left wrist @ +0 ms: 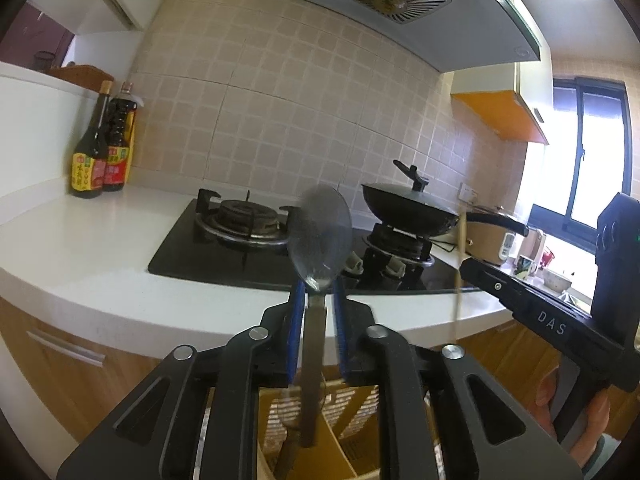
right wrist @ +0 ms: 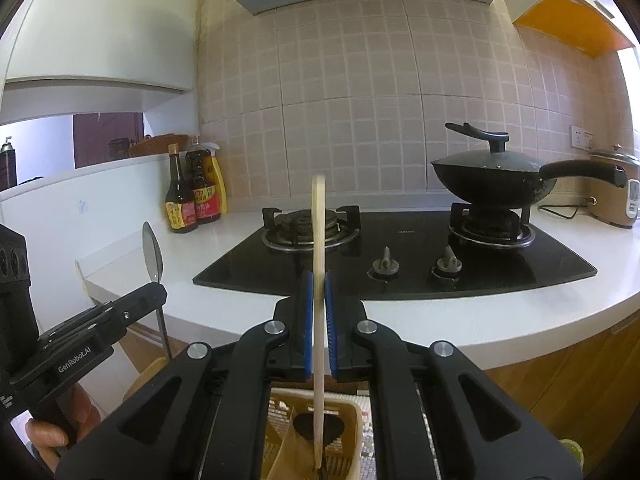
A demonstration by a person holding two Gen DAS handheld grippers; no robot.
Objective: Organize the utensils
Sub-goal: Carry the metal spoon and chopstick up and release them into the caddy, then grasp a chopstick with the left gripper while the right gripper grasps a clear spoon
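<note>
Left gripper (left wrist: pixel 318 292) is pinching a metal spoon (left wrist: pixel 320 232) upright, right gripper (right wrist: pixel 319 292) clamps a wooden spatula (right wrist: pixel 319 240); both hang over a slotted utensil holder (right wrist: pixel 348 420) in front of the stove (right wrist: pixel 400 248), lidded wok (right wrist: pixel 492 180) behind

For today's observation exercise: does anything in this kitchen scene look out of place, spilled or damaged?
Nothing stands out. The left gripper holds a metal spoon upright, the right gripper a wooden utensil; no spills show on the counter.
</note>
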